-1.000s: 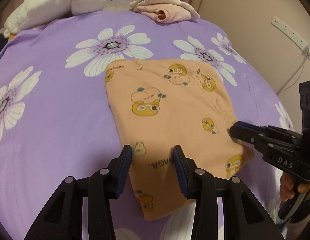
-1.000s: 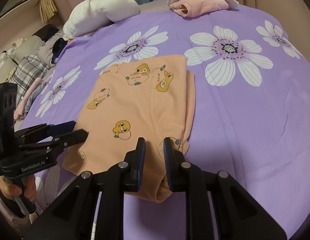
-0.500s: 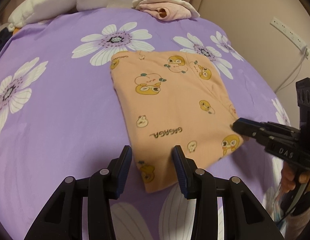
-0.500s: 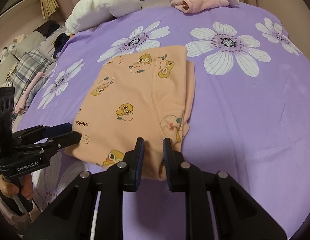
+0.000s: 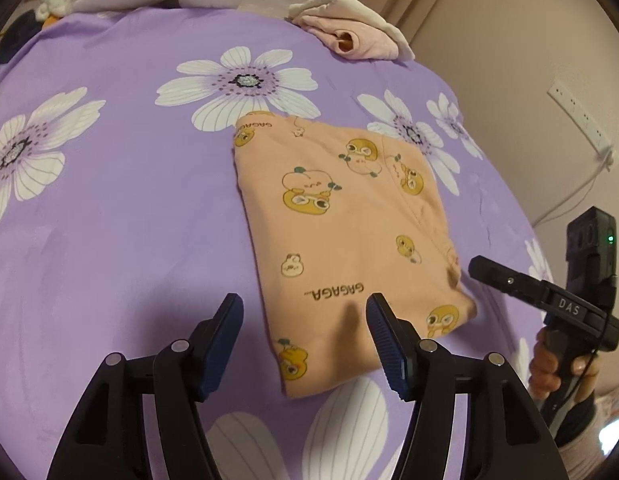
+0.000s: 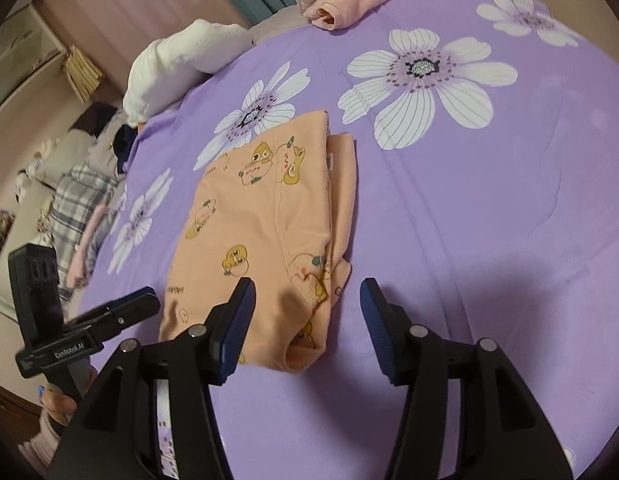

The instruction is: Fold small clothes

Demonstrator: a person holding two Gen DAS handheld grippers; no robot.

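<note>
Jaws on my left gripper (image 5: 303, 332) and right gripper (image 6: 307, 318) are both spread wide with nothing in them, hovering just off the near edge of the folded peach duck-print garment (image 5: 349, 240). It lies flat in the middle of the purple flowered bedsheet (image 5: 109, 220). Folded pink clothes (image 5: 349, 36) sit well apart at the far edge.

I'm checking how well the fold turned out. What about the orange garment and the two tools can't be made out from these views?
- Orange garment: its underside and inner layers are hidden by its own top layer in both views.
- Garment's near edge: partly covered by the right tool in the right wrist view.
- Right tool: seen side-on in the left wrist view, so its opening is unreadable there.
- Left tool: open, empty.
</note>
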